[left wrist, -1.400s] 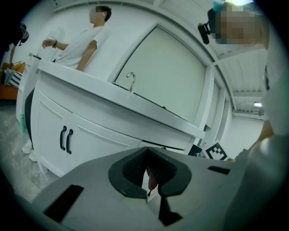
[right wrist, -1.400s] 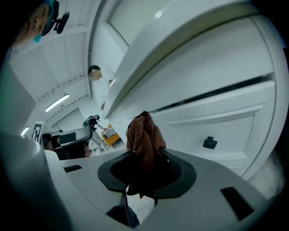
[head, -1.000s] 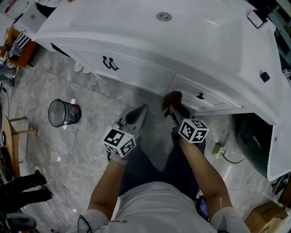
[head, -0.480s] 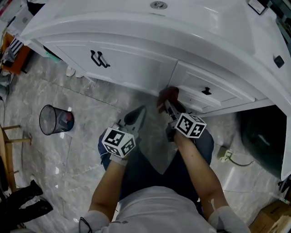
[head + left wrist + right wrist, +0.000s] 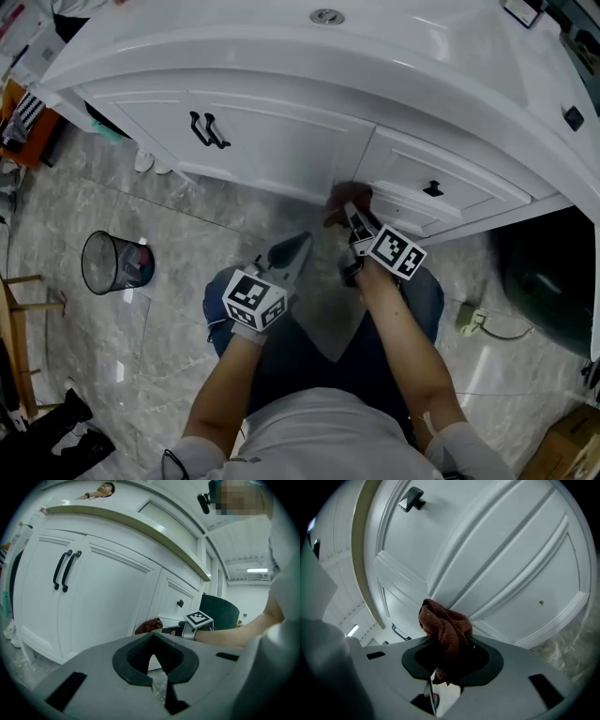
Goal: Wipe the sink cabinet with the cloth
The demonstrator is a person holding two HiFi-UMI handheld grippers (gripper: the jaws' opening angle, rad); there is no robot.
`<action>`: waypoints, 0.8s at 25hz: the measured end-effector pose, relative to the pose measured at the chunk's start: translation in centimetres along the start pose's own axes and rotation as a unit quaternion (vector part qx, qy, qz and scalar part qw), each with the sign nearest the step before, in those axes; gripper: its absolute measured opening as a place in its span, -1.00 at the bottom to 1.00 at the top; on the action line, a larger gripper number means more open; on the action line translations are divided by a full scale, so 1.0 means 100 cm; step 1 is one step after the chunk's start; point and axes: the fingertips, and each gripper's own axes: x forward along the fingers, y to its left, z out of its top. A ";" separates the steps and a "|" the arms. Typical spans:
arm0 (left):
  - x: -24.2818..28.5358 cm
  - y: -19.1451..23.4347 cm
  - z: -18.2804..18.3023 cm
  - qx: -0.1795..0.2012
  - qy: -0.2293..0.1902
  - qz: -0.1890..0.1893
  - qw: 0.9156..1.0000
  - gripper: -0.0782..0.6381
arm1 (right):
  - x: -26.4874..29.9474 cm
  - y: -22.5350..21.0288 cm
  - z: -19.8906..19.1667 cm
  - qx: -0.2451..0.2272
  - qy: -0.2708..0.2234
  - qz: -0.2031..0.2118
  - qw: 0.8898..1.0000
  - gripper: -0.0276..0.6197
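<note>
Nearest the person, the left gripper hangs over the floor between the knees. Its jaws are closed on nothing, tips meeting, and it points toward the cabinet without reaching it.

Just beyond it, the right gripper has its jaws clamped on the cloth. This is a reddish-brown woven rag, bunched into a wad that sticks out past the tips, with a short tail hanging below them. The wad appears to touch the white cabinet low on its front, by the moulded edge of the lower drawer panel, just right of the upright strip that divides the doors from the drawers.

The cloth looks light, soft and floppy, with no stiffness of its own, so it probably wipes only where the jaws push it. Gripping it at the gathered middle, as it is held here, seems right. That leaves padding ahead of the hard tips to cushion the paint. A looser hold near an edge would likely let it drag or slip out.

Further up are the drawer knob and the paired door handles. The sink drain lies beyond them. A wire bin stands off to the left.
</note>
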 end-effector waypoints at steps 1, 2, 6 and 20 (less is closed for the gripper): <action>0.001 0.001 -0.002 0.006 0.003 -0.001 1.000 -0.75 | 0.002 -0.002 0.001 0.013 -0.004 0.002 1.000 -0.54; 0.002 0.001 -0.004 0.014 0.007 -0.002 1.000 -0.75 | 0.003 -0.003 0.002 0.028 -0.007 0.005 1.000 -0.54; 0.006 -0.001 -0.013 0.031 0.020 -0.010 0.999 -0.75 | 0.006 -0.004 0.004 0.077 -0.008 0.027 0.997 -0.55; 0.035 -0.016 -0.022 0.045 0.016 -0.046 0.998 -0.75 | -0.047 -0.029 0.050 0.089 -0.024 0.041 0.995 -0.56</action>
